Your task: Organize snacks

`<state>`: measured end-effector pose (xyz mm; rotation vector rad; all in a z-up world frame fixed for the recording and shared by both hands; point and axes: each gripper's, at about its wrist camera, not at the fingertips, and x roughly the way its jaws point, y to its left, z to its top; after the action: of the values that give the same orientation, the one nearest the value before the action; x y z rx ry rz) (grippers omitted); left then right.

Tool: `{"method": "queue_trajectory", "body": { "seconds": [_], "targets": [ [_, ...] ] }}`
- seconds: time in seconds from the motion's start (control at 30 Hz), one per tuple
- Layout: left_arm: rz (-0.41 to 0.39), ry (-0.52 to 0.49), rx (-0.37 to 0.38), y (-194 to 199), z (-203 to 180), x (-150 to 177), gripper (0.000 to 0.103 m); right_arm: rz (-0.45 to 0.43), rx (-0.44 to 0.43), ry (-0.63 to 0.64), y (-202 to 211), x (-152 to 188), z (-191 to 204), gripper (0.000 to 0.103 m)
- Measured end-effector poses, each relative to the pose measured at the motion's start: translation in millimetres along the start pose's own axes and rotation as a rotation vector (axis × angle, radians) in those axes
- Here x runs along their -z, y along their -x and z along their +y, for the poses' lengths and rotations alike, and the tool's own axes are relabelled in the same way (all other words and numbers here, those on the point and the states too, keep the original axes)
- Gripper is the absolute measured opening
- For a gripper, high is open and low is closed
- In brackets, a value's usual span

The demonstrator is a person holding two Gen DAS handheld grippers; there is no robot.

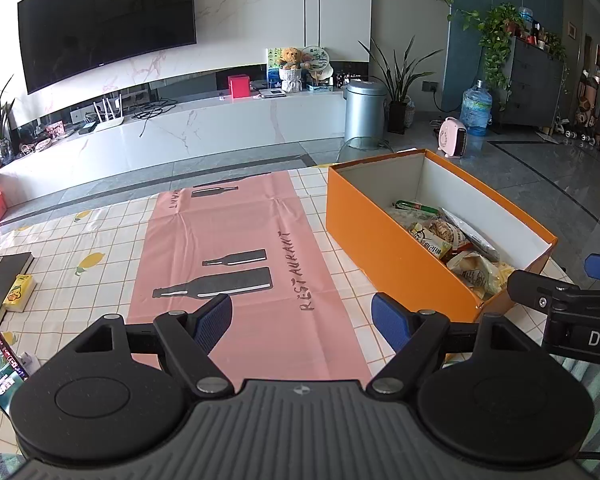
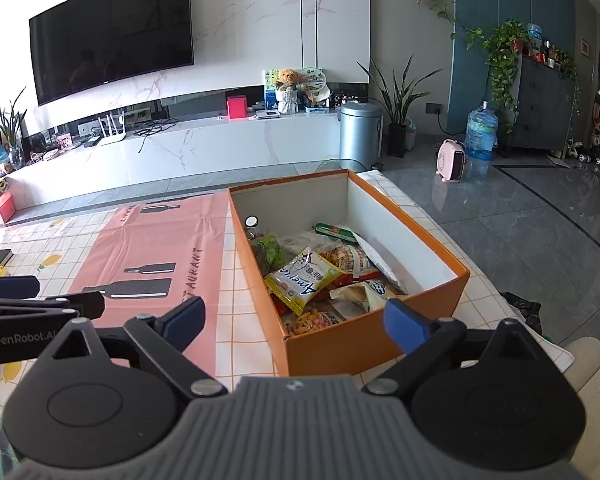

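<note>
An orange box [image 2: 372,344] with white inner walls stands on the table's right side and holds several snack packets. Among them are a yellow bag [image 2: 302,280], a green sausage stick [image 2: 334,233] and a small bottle with a white cap [image 2: 252,224]. The same orange box [image 1: 384,248] shows in the left wrist view at the right. My left gripper [image 1: 302,318] hangs open over the pink mat [image 1: 240,256], with nothing between its blue pads. My right gripper [image 2: 296,320] is open too, just before the box's near corner, empty.
A checked tablecloth [image 1: 100,240] covers the table. A dark book [image 1: 4,280] and a yellow tissue pack [image 1: 19,293] lie at the left edge. Beyond the table are a grey floor, a white TV bench [image 2: 180,152], a metal bin [image 2: 360,134] and a pink heater [image 2: 452,159].
</note>
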<state>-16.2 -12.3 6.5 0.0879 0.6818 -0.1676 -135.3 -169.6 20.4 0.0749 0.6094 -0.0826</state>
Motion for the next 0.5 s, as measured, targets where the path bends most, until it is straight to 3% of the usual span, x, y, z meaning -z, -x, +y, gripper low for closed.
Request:
{"method": "queue_trajectory", "body": {
  "seconds": [0.5],
  "targets": [
    [0.002, 0.003, -0.002, 1.7, 0.9, -0.4, 0.093, 0.002, -0.002, 0.003, 0.0, 0.6, 1.7, 0.093]
  ]
}}
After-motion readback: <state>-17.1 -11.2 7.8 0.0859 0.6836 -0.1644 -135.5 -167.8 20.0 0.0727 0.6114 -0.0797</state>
